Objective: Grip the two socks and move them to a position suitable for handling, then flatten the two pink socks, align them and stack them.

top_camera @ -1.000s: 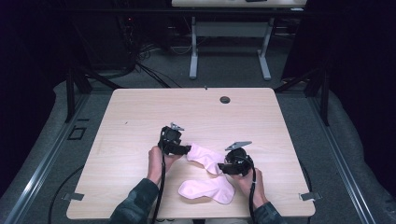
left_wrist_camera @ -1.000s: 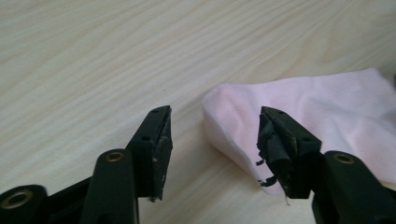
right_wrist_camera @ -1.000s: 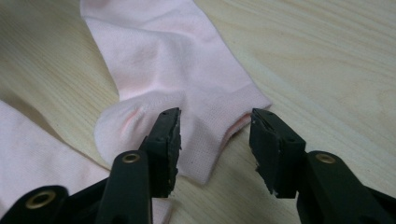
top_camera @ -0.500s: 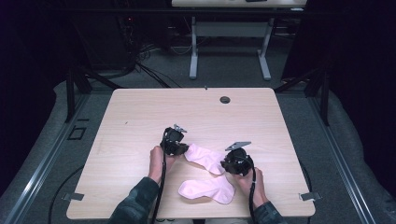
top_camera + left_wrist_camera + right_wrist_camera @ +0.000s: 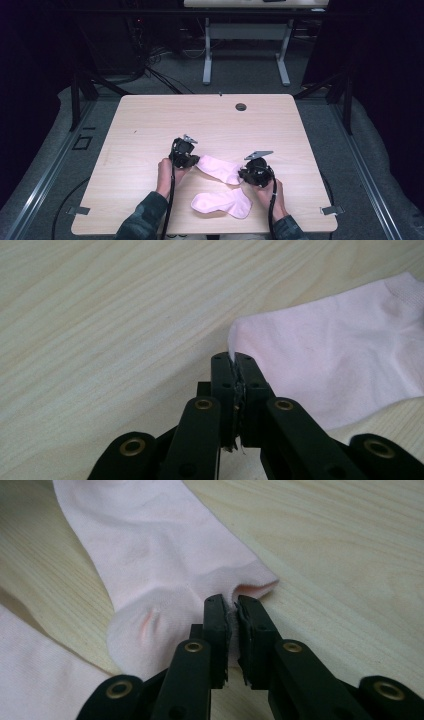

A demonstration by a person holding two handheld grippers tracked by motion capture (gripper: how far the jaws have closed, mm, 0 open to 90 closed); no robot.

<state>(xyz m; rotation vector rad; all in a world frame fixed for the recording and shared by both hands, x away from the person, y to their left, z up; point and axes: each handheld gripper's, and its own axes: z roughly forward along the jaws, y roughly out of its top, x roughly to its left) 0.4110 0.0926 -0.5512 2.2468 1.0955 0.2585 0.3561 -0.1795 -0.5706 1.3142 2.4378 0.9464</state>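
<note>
Pink sock (image 5: 220,169) (no label readable) pinched at opposite ends by left tool (image 5: 192,161) and right tool (image 5: 245,175).

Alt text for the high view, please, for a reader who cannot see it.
A person's two hand-held grippers hold one pink sock stretched between them on a light wooden table, the left gripper at one end and the right gripper at the other. A second pink sock lies flat nearer the person.
</note>
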